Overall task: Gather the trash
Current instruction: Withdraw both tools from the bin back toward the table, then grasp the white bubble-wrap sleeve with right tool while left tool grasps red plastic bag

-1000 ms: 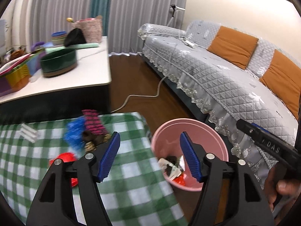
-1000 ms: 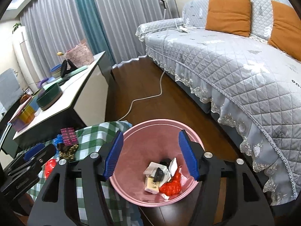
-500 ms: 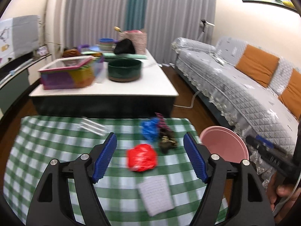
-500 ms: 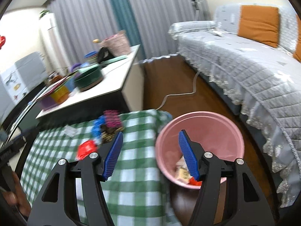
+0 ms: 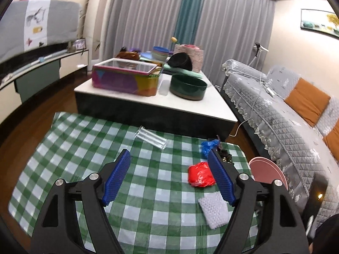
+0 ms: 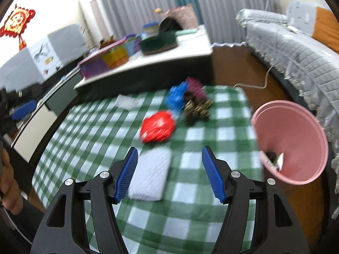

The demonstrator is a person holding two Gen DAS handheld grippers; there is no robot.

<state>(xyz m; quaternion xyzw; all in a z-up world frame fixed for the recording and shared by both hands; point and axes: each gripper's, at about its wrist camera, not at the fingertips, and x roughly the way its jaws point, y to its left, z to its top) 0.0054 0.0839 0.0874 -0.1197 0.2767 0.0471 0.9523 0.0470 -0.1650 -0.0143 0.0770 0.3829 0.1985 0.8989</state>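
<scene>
Trash spread on checked cloth [image 5: 70, 148]: white pad [image 6: 150, 174] beside right gripper [image 6: 169, 173] fingers, spread, empty; left gripper [image 5: 169, 177] likewise.

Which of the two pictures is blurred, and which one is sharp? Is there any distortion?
Right wrist view: motion blur smears the red wrapper, the blue wrapper and the checked cloth; only the right gripper looks crisp. Left wrist view: sharp, the clear plastic tube shows clean edges. Both views: fisheye bending with dark corners.

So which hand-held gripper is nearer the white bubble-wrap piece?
Right. The right hand-held gripper hovers just beside the bubble-wrap piece; the left hand-held gripper sits further back, the piece off its right finger.
</scene>
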